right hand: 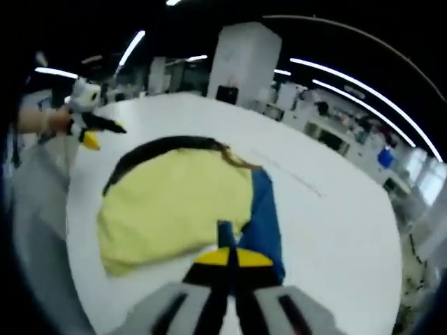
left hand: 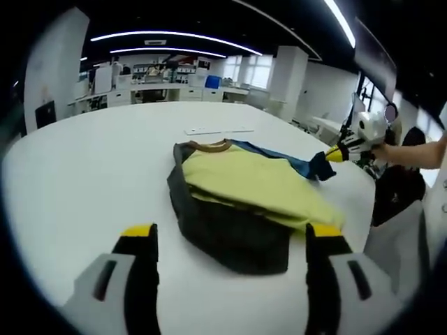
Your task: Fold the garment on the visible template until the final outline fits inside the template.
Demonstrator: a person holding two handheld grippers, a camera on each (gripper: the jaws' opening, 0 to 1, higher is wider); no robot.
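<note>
Left gripper view: a partly folded garment (left hand: 244,192), yellow over dark grey with a blue sleeve, is seen lying on a white table (left hand: 91,167). The left gripper (left hand: 230,241) is held just short of its near edge, jaws spread wide and gripping nothing. The right gripper (left hand: 334,155) is seen pinching the sleeve's end.

Right gripper view: the right gripper (right hand: 229,258) is shown pressed together on the garment's (right hand: 174,202) blue sleeve, while the left gripper (right hand: 91,129) is held at the table's (right hand: 335,230) far side.
</note>
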